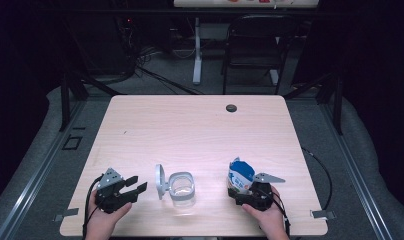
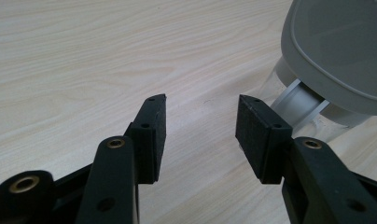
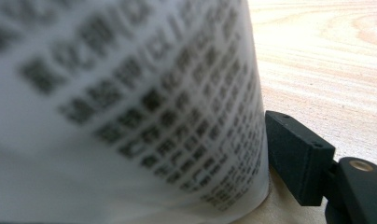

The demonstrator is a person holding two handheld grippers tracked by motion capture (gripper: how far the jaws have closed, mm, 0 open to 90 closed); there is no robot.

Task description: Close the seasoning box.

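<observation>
High view: right gripper (image 1: 249, 194) clamped on blue and white bag (image 1: 240, 176). Left gripper (image 1: 131, 186) wide apart, holding nothing, beside clear box (image 1: 182, 188) with lid (image 1: 160, 181) up.

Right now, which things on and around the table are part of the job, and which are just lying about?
In play:
right gripper around the blue-and-white packet
clear container with hinged grey lid open
left gripper, open, beside it

Lying about:
folding chair
table's dark grommet
</observation>
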